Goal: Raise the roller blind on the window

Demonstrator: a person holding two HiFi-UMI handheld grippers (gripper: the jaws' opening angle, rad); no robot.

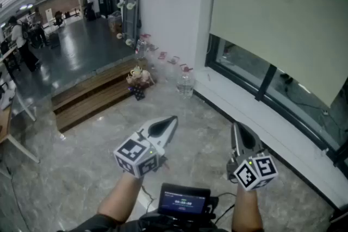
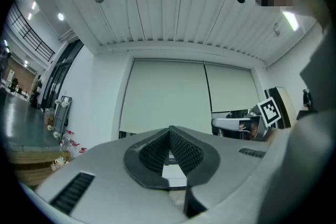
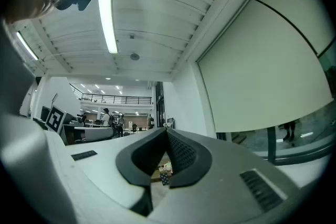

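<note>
Left tool (image 1: 173,119) and right tool (image 1: 237,127) are both pressed together, empty, well short of the window (image 1: 255,70), whose upper glass the roller blind (image 1: 272,13) covers; likely light, limp fabric, best pinched at its stiffer bottom edge.

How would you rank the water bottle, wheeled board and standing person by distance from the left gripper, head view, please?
From the left gripper:
1. water bottle: on the floor, just ahead.
2. wheeled board: upright, farther back.
3. person: far left, in the background.
</note>
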